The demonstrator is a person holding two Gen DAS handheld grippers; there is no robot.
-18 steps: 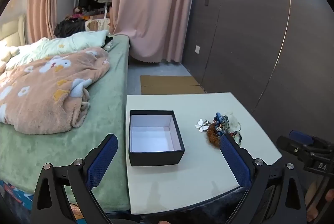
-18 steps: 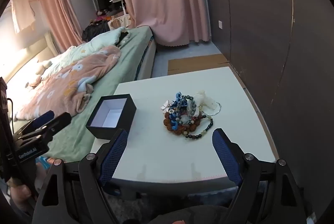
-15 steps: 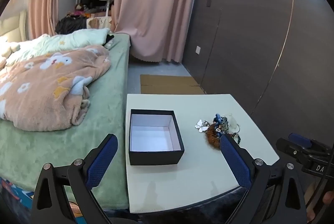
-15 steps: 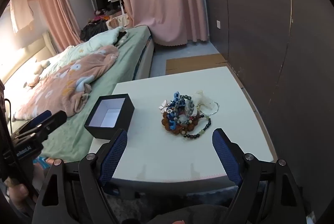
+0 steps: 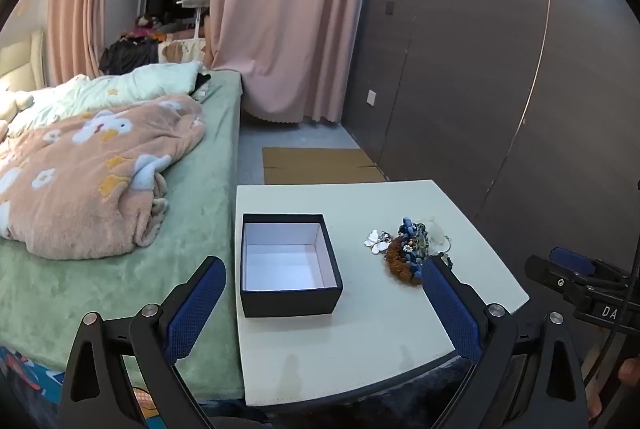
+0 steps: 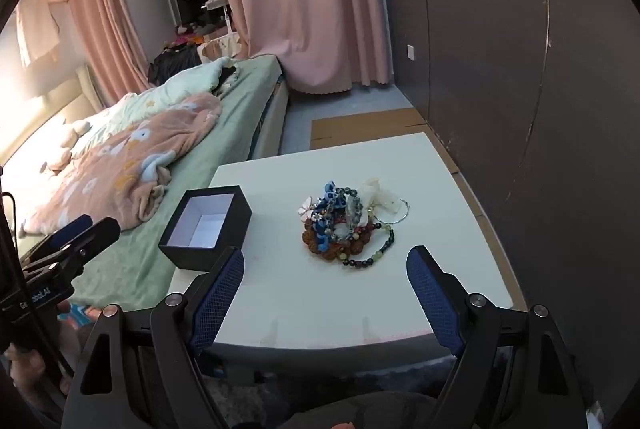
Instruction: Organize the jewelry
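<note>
Left wrist view barely differs from 0.5 s ago: the left gripper (image 5: 322, 305) fingers stay wide and empty, the black box (image 5: 289, 263) and jewelry pile (image 5: 408, 249) unmoved on the table (image 5: 360, 349). The right gripper (image 6: 326, 295) stays wide, its view slightly shifted.

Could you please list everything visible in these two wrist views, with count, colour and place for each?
table: one, white, beside the bed
box: one, black outside and white inside, open and empty, on the table's bed side
jewelry pile: one tangled heap, brown, blue, green and silver pieces, on the table's wall side, apart from the box
bed: one, green sheet, left of the table
blanket: one, peach with white flowers, crumpled on the bed
curtains: pink, at the back
cardboard: one flat brown sheet, on the floor beyond the table
wall panels: dark brown, right side
left gripper: blue pads, open
right gripper: blue pads, open
</note>
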